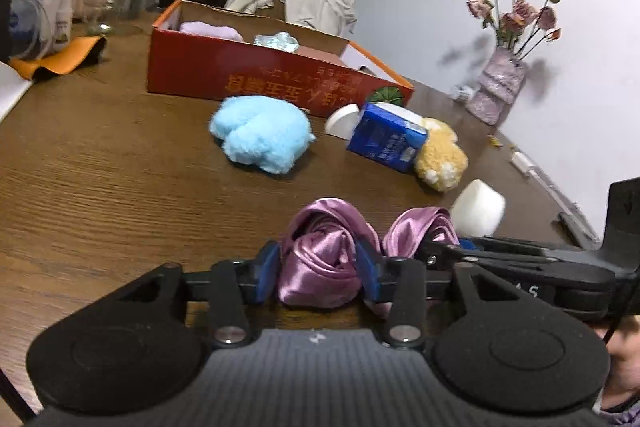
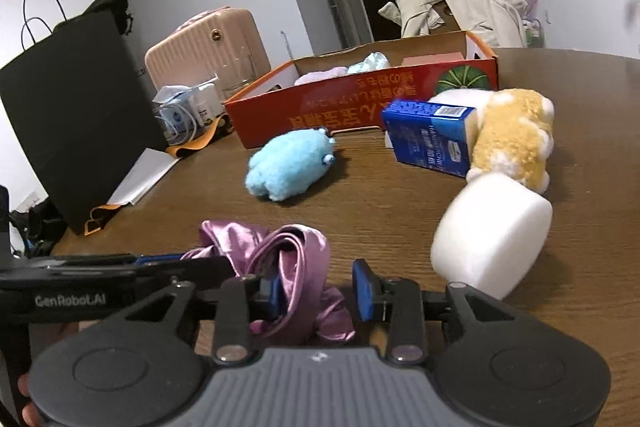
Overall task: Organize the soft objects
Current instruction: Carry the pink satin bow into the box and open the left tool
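Observation:
A purple satin cloth (image 1: 320,259) lies bunched on the wooden table (image 1: 100,167). My left gripper (image 1: 318,271) is shut on one bunch of it. My right gripper (image 2: 316,291) straddles the other bunch (image 2: 296,259), which touches the left pad while the right pad stands clear. It enters the left wrist view from the right (image 1: 500,251). Farther off lie a blue plush toy (image 1: 260,133), a yellow plush toy (image 1: 440,155) and a white foam block (image 1: 478,207). A red cardboard box (image 1: 260,67) holds a lilac cloth (image 1: 210,29).
A blue carton (image 1: 386,137) leans on the yellow toy, with a white lid (image 1: 342,119) beside it. A vase of dried roses (image 1: 498,87) stands by the wall. A black paper bag (image 2: 76,115), a pink suitcase (image 2: 208,47) and bottles (image 2: 188,111) stand at the left.

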`<state>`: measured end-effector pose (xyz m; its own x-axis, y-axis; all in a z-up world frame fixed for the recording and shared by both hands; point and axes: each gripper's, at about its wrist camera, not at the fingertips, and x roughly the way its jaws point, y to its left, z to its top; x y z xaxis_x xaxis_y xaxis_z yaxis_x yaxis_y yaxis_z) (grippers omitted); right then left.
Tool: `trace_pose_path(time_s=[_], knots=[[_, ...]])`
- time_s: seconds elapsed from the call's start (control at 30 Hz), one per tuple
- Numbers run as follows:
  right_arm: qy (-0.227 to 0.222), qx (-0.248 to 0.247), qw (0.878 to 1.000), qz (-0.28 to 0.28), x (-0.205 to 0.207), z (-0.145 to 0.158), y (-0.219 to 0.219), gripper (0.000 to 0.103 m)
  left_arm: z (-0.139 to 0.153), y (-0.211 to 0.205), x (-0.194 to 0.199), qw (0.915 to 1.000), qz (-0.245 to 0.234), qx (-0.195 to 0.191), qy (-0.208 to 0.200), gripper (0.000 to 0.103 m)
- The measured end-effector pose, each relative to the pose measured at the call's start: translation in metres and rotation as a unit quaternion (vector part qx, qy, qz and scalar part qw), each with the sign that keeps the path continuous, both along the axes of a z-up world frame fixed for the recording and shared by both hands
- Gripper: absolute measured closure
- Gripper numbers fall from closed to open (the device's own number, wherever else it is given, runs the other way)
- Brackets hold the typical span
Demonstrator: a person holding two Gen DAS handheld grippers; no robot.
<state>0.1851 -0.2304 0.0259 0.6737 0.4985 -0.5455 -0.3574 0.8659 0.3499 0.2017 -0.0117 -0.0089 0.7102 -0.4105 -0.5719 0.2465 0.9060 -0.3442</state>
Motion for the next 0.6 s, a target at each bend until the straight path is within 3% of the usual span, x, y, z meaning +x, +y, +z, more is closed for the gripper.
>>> trace_pose_path(time_s=[0.07,0.17,0.27,0.3,0.37,0.4,0.5,0.6], knots=[[0.007,0.005,1.0,-0.006,-0.002,0.003,-0.003,0.068,-0.001,-0.001,-0.001,1.0,-0.002,-0.001,-0.001,0.068],[0.006,0.009,1.0,-0.016,-0.008,0.008,-0.008,0.053,-0.002,-0.001,-0.003,1.0,-0.006,0.005,-0.004,0.072],[0.021,0.026,0.999,-0.015,-0.01,0.004,-0.012,0.052,-0.002,-0.001,-0.003,1.0,-0.008,0.002,-0.001,0.075],[0.029,0.034,0.999,-0.016,-0.008,0.0,-0.013,0.055,-0.002,-0.001,-0.003,1.0,-0.008,0.001,-0.001,0.076],[0.038,0.064,0.997,-0.01,-0.006,-0.004,-0.016,0.077,-0.001,-0.001,-0.002,0.9999,-0.01,-0.003,-0.001,0.08],[0.041,0.074,0.996,-0.005,-0.005,-0.003,-0.015,0.083,0.001,-0.002,-0.001,0.9999,-0.013,-0.005,-0.001,0.083],[0.024,0.051,0.998,0.007,0.001,0.01,-0.008,0.086,0.013,0.0,0.004,0.9996,-0.022,-0.018,-0.006,0.086],[-0.026,0.052,0.998,0.024,0.016,0.046,-0.018,0.086,0.041,0.003,0.022,0.9981,-0.034,-0.039,-0.033,0.086]])
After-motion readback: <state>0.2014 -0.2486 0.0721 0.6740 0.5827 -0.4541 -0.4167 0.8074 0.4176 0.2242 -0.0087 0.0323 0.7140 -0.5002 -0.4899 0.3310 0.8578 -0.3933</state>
